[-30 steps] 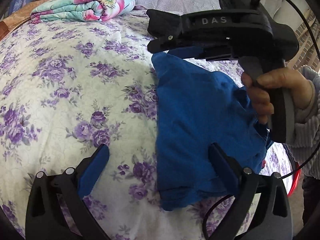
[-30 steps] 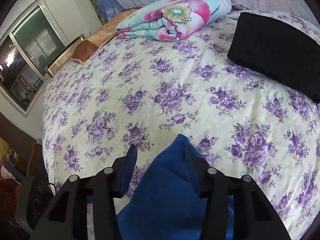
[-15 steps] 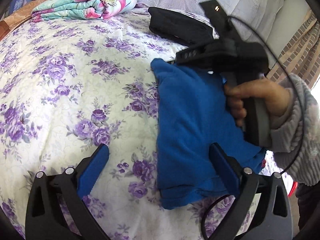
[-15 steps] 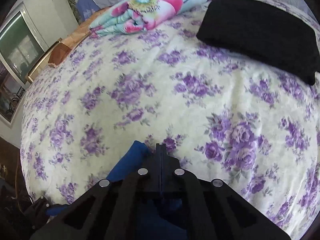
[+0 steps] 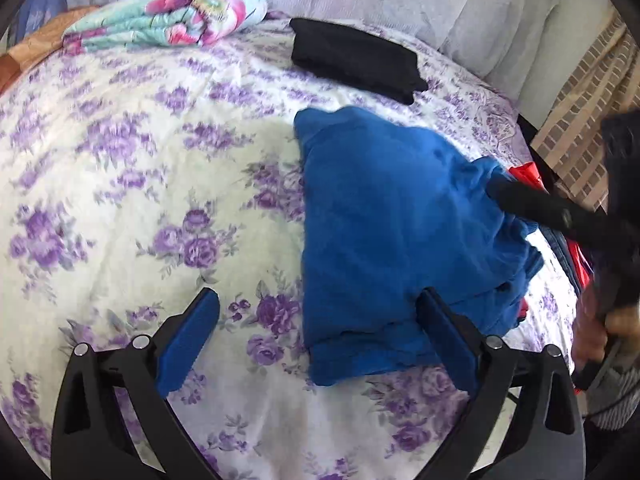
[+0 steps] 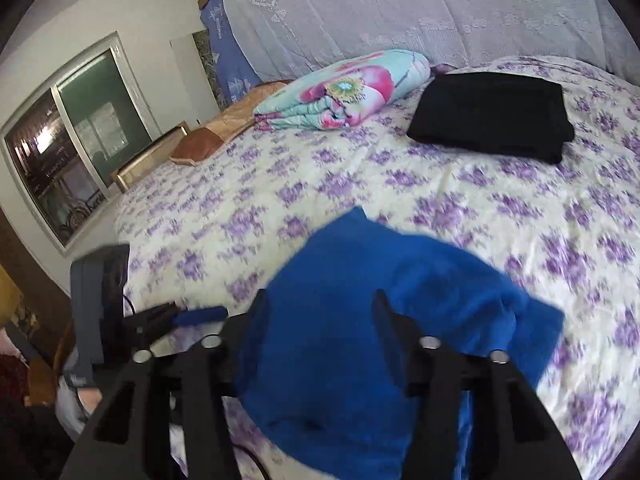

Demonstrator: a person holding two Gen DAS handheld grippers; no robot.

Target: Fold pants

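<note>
**Blue pants lying folded between our two grippers**

We are holding the left gripper [image 5: 316,316] with its jaws spread wide and nothing between them; its left finger [image 5: 188,340] is hanging over bare bedspread [image 5: 140,184], while its right finger [image 5: 448,340] is sitting over the near edge of the pants [image 5: 392,232]. The pants are lying in a folded blue bundle ahead and to the right of this gripper, resting on the flowered bedspread.

We are holding the right gripper [image 6: 320,316] with its jaws apart too, straddling the blue cloth [image 6: 360,320]; the fabric is filling the gap between the fingers and bulging up in front of them. We cannot tell whether the pads are touching it. From the left wrist view, the right gripper [image 5: 500,190] is showing as a dark tip against the far right edge of the pants.

Beyond both grippers, a black folded garment [image 6: 492,116] is lying well apart from the pants, and a flowered quilt [image 6: 344,92] is sitting rolled up to its left.
</note>
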